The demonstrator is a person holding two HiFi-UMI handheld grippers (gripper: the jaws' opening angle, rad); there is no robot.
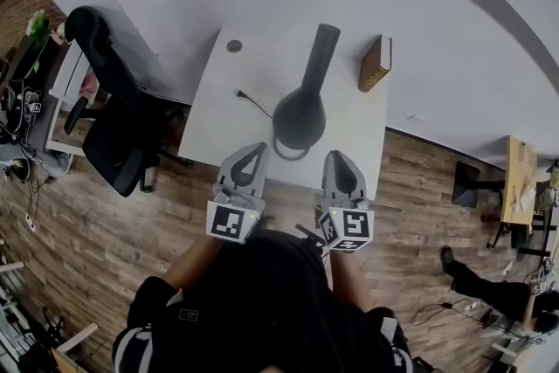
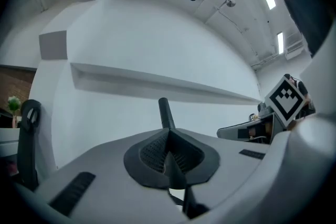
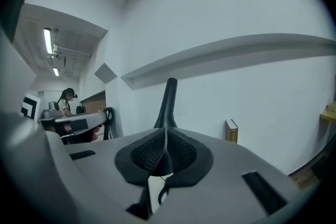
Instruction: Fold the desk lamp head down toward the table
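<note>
Our two grey plastic claws, left claw [image 1: 252, 153] and right claw [image 1: 340, 158], hang clenched empty below one dark cone-headed desk lamp [image 1: 300, 116].

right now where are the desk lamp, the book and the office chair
desk lamp [image 1: 300, 120], head view, on its round dark body
book [image 1: 376, 64], head view, on its brown side
office chair [image 1: 118, 140], head view, on its black seat

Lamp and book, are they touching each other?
Apart. The head view shows the lamp in the middle of the table and the book off to its right, with bare white surface between them.
</note>
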